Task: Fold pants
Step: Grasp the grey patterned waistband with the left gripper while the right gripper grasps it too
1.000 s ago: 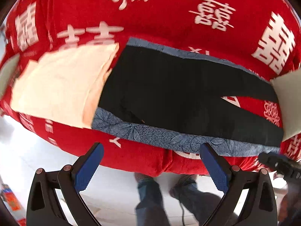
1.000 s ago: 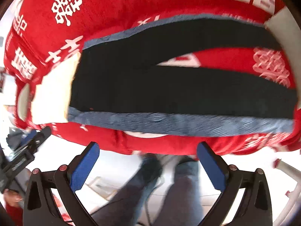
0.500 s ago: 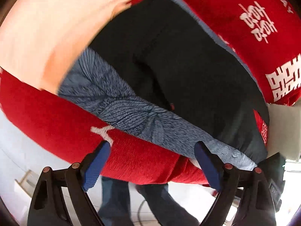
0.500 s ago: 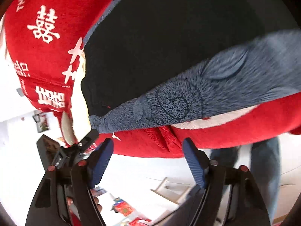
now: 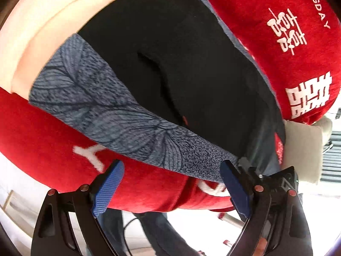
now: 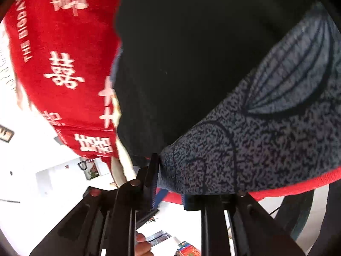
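Black pants (image 5: 191, 74) with a blue-grey leaf-patterned side band (image 5: 119, 115) lie flat on a red blanket (image 5: 287, 10). My left gripper (image 5: 170, 188) stands open at the blanket's near edge, just below the band, with only red blanket between its blue pads. In the right wrist view the pants (image 6: 191, 64) fill the frame. My right gripper (image 6: 170, 189) is closing its jaws on the corner of the patterned band (image 6: 245, 149), with the fabric pinched between them. The right gripper (image 5: 247, 165) also shows in the left wrist view, at the leg end.
A peach cloth (image 5: 42, 32) lies on the blanket beside the pants' waist end. A pale cushion (image 5: 302, 149) sits past the leg end. A person's legs (image 5: 153, 230) stand on the white floor below the blanket's edge.
Both grippers came down close to the pants' near edge. The right jaws went from wide open to narrow around the band's corner. The left jaws stayed wide.
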`<state>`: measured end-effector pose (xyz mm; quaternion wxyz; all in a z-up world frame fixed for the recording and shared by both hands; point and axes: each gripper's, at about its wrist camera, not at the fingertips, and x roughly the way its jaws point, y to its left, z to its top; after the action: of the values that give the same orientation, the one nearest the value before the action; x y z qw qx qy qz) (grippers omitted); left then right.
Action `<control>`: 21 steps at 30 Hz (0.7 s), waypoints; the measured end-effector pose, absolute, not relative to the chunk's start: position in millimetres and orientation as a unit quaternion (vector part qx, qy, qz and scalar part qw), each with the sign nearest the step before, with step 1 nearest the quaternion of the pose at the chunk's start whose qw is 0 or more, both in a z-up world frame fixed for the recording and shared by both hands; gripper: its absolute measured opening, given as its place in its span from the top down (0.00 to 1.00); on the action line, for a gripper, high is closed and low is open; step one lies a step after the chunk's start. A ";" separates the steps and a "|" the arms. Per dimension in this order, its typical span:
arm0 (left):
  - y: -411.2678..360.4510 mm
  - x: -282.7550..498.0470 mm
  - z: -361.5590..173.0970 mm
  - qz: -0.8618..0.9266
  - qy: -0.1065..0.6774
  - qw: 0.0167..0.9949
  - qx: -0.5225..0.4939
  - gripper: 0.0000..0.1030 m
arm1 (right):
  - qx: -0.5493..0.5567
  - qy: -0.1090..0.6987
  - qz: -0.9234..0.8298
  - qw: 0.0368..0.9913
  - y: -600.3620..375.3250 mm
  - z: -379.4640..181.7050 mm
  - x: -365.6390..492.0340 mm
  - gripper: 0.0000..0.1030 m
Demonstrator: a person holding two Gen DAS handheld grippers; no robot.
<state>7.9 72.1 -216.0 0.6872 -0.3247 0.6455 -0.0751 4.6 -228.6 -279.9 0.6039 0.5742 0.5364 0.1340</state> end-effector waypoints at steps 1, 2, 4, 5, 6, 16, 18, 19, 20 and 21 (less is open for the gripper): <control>72.5 9.7 -215.7 -0.076 0.643 0.686 -0.334 0.10 | 0.568 0.531 0.147 0.611 -227.4 -269.8 6.8 0.82; 73.8 12.4 -215.1 -0.075 0.637 0.684 -0.347 0.10 | 0.564 0.527 0.154 0.616 -227.2 -263.2 8.1 0.82; 78.4 17.8 -213.3 -0.067 0.625 0.684 -0.371 0.10 | 0.559 0.519 0.168 0.624 -228.7 -251.0 10.6 0.82; 80.9 22.2 -213.7 -0.062 0.620 0.683 -0.382 0.10 | 0.558 0.517 0.172 0.626 -229.1 -247.6 11.6 0.82; 84.1 26.8 -214.3 -0.057 0.616 0.682 -0.390 0.10 | 0.555 0.515 0.177 0.629 -229.3 -243.9 13.1 0.82; 87.9 52.1 -196.5 -0.082 0.604 0.704 -0.364 0.77 | 0.554 0.520 0.155 0.631 -251.2 -263.7 -3.7 0.58; 85.8 55.7 -190.5 -0.091 0.606 0.706 -0.354 0.77 | 0.575 0.508 0.137 0.626 -263.9 -273.5 -16.6 0.56; 84.3 57.9 -188.8 -0.094 0.609 0.707 -0.348 0.77 | 0.588 0.501 0.128 0.622 -270.4 -278.9 -24.1 0.56; 83.5 58.9 -188.0 -0.096 0.612 0.706 -0.342 0.77 | 0.608 0.491 0.117 0.613 -277.8 -286.8 -33.9 0.56; 83.4 60.3 -187.4 -0.099 0.615 0.706 -0.338 0.77 | 0.618 0.485 0.112 0.608 -281.5 -290.7 -38.5 0.56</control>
<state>60.3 83.4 -187.4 0.7058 -0.3381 0.6146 -0.0990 -38.5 -281.5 -290.7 0.6084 0.6180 0.4852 0.1117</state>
